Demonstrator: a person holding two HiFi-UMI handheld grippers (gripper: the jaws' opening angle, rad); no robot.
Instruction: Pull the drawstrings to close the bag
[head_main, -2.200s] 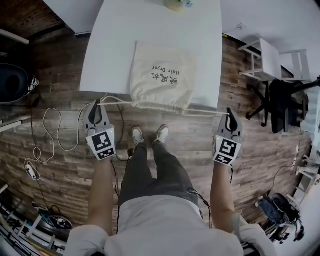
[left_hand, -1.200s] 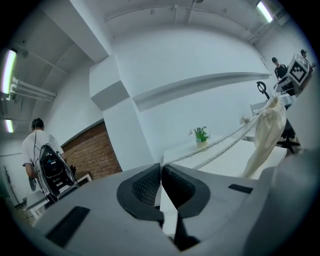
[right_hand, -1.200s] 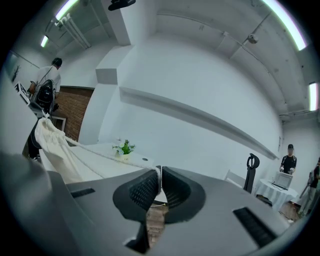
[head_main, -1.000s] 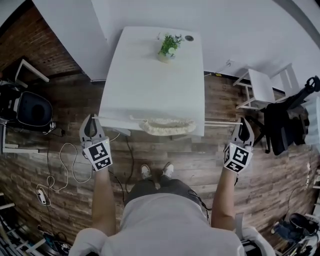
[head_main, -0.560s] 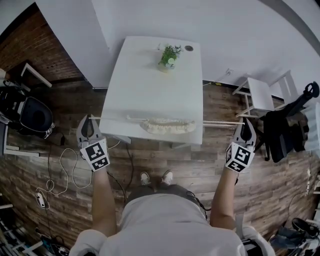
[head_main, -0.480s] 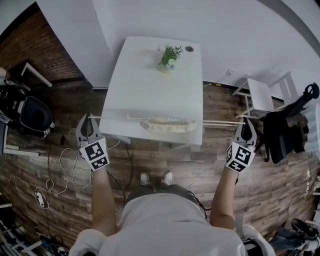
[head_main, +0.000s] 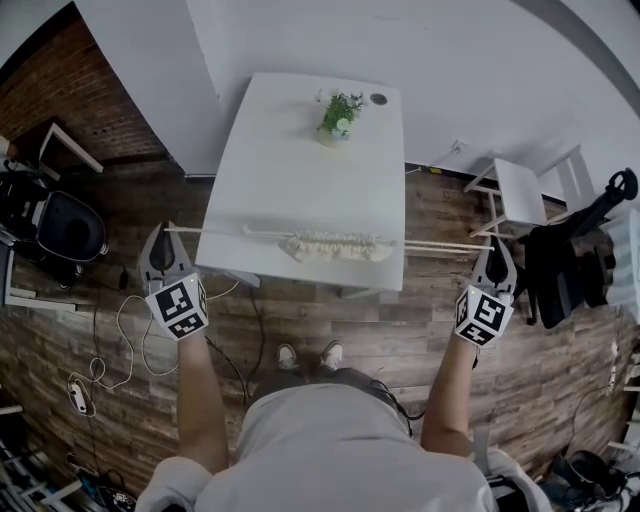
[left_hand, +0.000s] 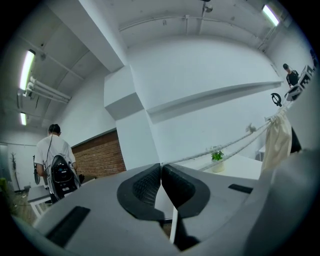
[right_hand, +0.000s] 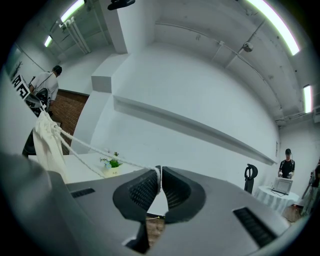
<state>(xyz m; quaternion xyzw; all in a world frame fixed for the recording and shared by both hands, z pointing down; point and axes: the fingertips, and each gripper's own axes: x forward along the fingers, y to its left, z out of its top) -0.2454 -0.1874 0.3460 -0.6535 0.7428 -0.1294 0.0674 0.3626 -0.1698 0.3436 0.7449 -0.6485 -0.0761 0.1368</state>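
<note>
Both drawstrings (head_main: 225, 231) run taut & nearly straight, one pair to each side. The left gripper (head_main: 160, 232) and right gripper (head_main: 497, 248) are held wide apart, just off the near corners of the white table (head_main: 300, 150). Each has its jaws pressed together on a drawstring end, w/ the white cord visibly pinched between the ribbed pads in both gripper views. The bag (head_main: 335, 246) sits midway between them, over the table's near edge. It's cream cloth, mouth gathered into a tight ruffled band (from above only that puckered strip shows). In the gripper views its body hangs limp below the doubled cords. A small potted plant (head_main: 338, 110) stands at the table's far end, well apart from the bag.
</note>
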